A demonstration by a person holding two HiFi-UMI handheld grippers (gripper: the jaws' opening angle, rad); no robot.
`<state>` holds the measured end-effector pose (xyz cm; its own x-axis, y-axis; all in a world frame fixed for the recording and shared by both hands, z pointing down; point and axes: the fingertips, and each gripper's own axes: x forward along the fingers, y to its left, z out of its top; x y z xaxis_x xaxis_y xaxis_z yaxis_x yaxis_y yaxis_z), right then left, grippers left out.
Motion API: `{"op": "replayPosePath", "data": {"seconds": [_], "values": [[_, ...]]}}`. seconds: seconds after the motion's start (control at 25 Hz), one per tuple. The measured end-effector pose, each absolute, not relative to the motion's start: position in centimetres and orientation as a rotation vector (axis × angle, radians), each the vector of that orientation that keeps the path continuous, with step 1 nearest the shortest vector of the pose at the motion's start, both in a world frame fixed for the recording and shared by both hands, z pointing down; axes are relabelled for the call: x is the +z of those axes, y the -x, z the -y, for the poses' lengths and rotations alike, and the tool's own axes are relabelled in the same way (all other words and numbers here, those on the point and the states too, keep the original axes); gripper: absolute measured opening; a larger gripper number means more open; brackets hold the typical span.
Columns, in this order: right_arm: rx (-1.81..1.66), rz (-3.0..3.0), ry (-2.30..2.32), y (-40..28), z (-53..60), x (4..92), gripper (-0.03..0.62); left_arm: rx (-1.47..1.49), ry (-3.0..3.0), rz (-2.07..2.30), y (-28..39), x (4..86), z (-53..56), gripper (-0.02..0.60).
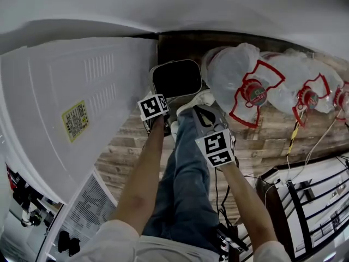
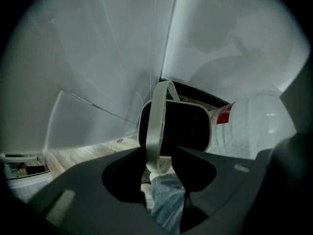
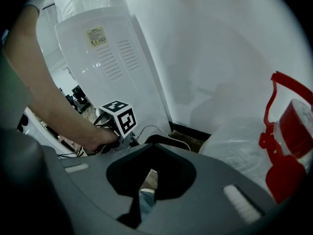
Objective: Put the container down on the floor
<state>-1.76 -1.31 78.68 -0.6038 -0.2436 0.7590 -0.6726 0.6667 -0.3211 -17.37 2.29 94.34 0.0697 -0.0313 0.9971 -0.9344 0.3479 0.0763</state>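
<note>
**Container at the far wall, held by its handle.** The container (image 1: 177, 79), a pale bin with rounded corners and a dark inside, is shown low over the wooden floor (image 1: 262, 146). It lies between the white appliance (image 1: 82, 108) on the left and the bagged water bottles (image 1: 245, 86) on the right. Whether its base touches the boards cannot be told.

The left gripper (image 2: 160, 151) is closed on the thin bail handle (image 2: 155, 126), which stands upright between the jaws. The right gripper (image 3: 150, 175) is held nearer, with its jaws drawn together on nothing; only floor and a jeans leg (image 1: 188, 168) are seen through the slit.

**Handling.** The bin is judged to be stiff plastic, apparently empty and therefore light. The handle is narrow and smooth and probably pivots, so swinging and slipping are to be expected. The crown of the handle, where it is now taken, is judged the best hold.

**Views compared.** The grip on the handle is shown only in the left gripper view; in the head view it is hidden behind the marker cube. The bin's place between appliance and bottles is given only by the head view. In the right gripper view the left gripper's cube and the hand holding it are seen from the side, with the bin's rim just beyond.
</note>
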Motion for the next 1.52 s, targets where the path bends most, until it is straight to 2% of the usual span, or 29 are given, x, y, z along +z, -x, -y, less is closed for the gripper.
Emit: {"op": "replayPosePath", "data": {"seconds": [0.4, 0.6, 0.72, 1.04, 1.52], "values": [[0.785, 2.188, -0.751, 1.4, 0.9, 76.3, 0.028, 0.859, -1.014, 1.317, 18.1, 91.5, -2.7, 0.164], [0.755, 2.197, -0.793, 0.8, 1.6, 73.6, 0.028, 0.791, -1.113, 1.293, 16.2, 88.0, -0.7, 0.110], [0.811, 2.208, -0.853, 0.9, 2.3, 71.3, 0.028, 0.744, -1.185, 1.288, 15.5, 84.5, 0.8, 0.002], [0.766, 2.235, -0.931, 0.8, 3.9, 65.7, 0.028, 0.633, -1.332, 1.247, 13.1, 77.5, 4.4, 0.002], [0.812, 2.278, -1.094, -1.5, 3.6, 55.9, 0.028, 0.546, -1.686, 1.161, 10.8, 62.6, 5.1, 0.000]]}}
